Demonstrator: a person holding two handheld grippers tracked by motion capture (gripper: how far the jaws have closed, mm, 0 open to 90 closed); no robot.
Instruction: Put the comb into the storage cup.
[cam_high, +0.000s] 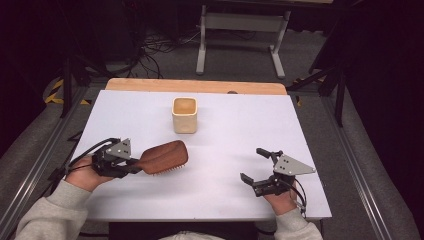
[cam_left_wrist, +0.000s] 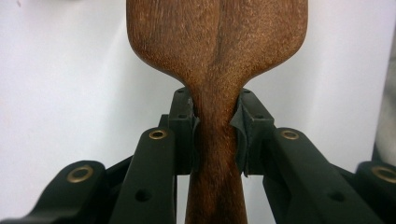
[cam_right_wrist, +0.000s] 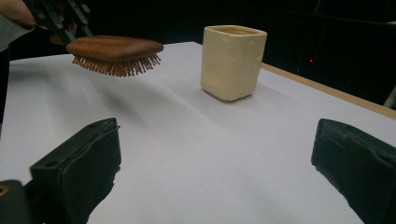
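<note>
The left gripper (cam_high: 134, 164) is pinching the narrow neck of a wooden hairbrush (cam_high: 164, 157), its jaws pressing in on either side of the handle just below where the head widens, as the left gripper view shows at the hairbrush (cam_left_wrist: 217, 70). The brush is hanging clear of the table (cam_high: 225, 145), bristles pointing down; in the right gripper view the hairbrush (cam_right_wrist: 114, 49) is floating above the white surface with open air under the bristles. It is sitting over the left half of the table, well in from the left edge and from the near edge.

The right gripper (cam_high: 257, 167) is lying spread wide, holding nothing, over the near right part of the table, close to the near edge and some way in from the right edge. Its two jaws are standing far apart in its own view, with bare white surface running between them.

A cream square cup (cam_high: 184, 115) is standing upright toward the far middle of the table, near the wooden strip (cam_high: 195, 86) that is lining the far edge. The cup (cam_right_wrist: 232, 63) is well apart from both grippers, and the brush head is pointing toward the stretch of table just in front of it. Bare surface is lying open between cup, brush and right gripper.
</note>
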